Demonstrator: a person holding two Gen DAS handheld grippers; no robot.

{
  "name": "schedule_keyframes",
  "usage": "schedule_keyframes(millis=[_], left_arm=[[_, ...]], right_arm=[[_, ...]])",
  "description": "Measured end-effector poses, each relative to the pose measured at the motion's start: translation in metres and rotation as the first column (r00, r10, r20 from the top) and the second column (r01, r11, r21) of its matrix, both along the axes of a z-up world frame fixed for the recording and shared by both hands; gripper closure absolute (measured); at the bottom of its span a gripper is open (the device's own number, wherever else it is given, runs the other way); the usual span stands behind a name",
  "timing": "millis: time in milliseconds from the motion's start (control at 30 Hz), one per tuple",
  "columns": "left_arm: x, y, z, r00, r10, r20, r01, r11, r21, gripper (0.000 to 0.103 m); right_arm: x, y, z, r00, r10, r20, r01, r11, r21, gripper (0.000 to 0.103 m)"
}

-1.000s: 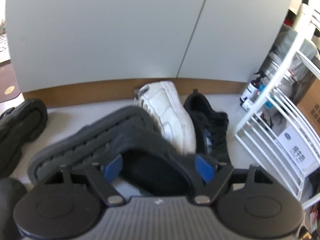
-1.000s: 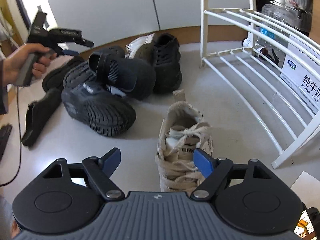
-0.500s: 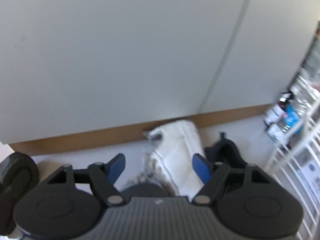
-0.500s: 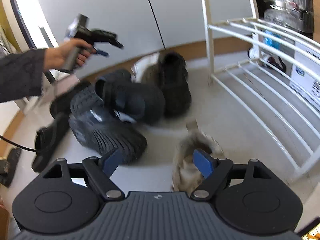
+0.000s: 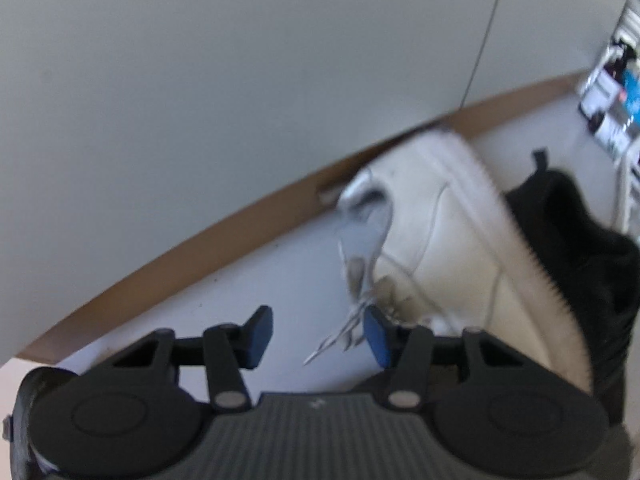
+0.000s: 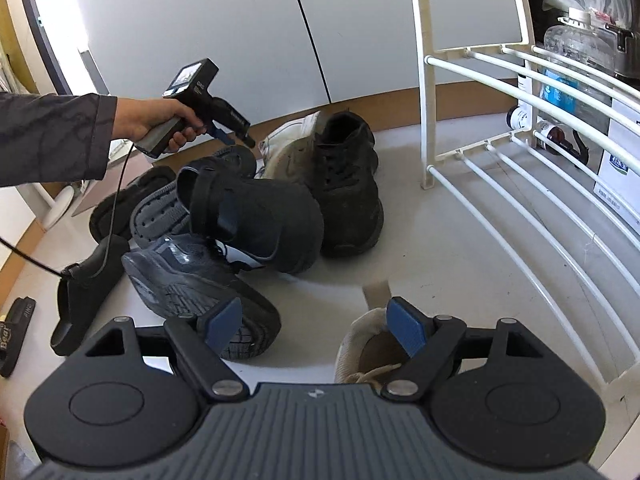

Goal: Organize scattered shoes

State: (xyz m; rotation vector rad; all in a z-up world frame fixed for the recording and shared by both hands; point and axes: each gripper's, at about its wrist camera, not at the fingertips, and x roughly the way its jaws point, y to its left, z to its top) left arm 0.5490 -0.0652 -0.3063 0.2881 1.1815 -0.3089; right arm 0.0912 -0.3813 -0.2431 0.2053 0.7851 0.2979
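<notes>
Smooth white leather sneaker (image 5: 452,240) (serrated sole edge).

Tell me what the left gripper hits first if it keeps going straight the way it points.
Probably bare floor beside the white sneaker. The left gripper, jaws closing on nothing, has the sneaker's laces by its right finger; depth is unclear.

White sneaker (image 5: 452,240), black sneaker (image 6: 344,184), white rack (image 6: 520,184)

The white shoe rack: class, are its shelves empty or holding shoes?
Empty, as far as visible: the white shoe rack shows only bare bars; the black sneaker sits on the floor beside it.
</notes>
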Motion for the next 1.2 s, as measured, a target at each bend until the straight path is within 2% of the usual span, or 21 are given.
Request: schedule_keyframes(millis=[133,333,433,600,667,733,800,833,967,1067,1200], left_arm=[[0.007,-0.005,-0.012,0.998,-0.061,-0.019,0.062,0.998,0.018,0.047],[0.013,-0.012,-0.025,0.990,-0.128,-0.053,0.127,0.992,-0.018,0.049],[0.013,-0.016,-0.032,0.985,-0.165,-0.054,0.162,0.985,-0.062,0.055],[0.017,-0.019,-0.036,0.978,-0.208,-0.024,0.203,0.971,-0.128,0.055],[0.018,-0.021,-0.038,0.974,-0.225,-0.025,0.220,0.967,-0.132,0.056],[0.019,-0.024,-0.037,0.970,-0.243,-0.029,0.237,0.961,-0.145,0.066],[0.019,-0.024,-0.035,0.967,-0.251,-0.042,0.241,0.956,-0.165,0.087],[0.018,-0.025,-0.036,0.965,-0.258,-0.050,0.246,0.954,-0.171,0.092],[0.018,-0.028,-0.037,0.964,-0.267,-0.022,0.260,0.952,-0.162,0.093],[0.016,-0.023,-0.029,0.965,-0.263,0.010,0.259,0.943,-0.206,0.094],[0.009,-0.029,-0.004,0.954,-0.295,0.049,0.297,0.915,-0.272,0.094]], right_arm=[[0.004,-0.002,-0.006,1.000,-0.001,0.000,0.001,1.000,-0.023,0.019],[0.007,-0.001,-0.015,1.000,0.004,-0.029,-0.005,0.999,-0.041,0.019],[0.009,0.001,-0.015,1.000,0.015,-0.024,-0.017,0.998,-0.057,0.019],[0.009,0.002,-0.016,0.999,0.031,-0.028,-0.033,0.996,-0.088,0.019],[0.008,0.000,-0.017,0.999,0.028,-0.033,-0.031,0.995,-0.091,0.019],[0.008,0.000,-0.018,0.999,0.025,-0.035,-0.028,0.995,-0.092,0.019],[0.008,-0.001,-0.019,0.999,0.021,-0.038,-0.025,0.995,-0.092,0.019],[0.008,-0.001,-0.019,0.999,0.023,-0.038,-0.027,0.995,-0.093,0.019],[0.007,0.000,-0.018,0.999,0.033,-0.032,-0.036,0.994,-0.104,0.019],[0.006,0.001,-0.017,0.999,0.035,-0.033,-0.038,0.994,-0.104,0.019],[0.002,-0.001,-0.015,0.999,0.034,-0.028,-0.037,0.994,-0.104,0.019]])
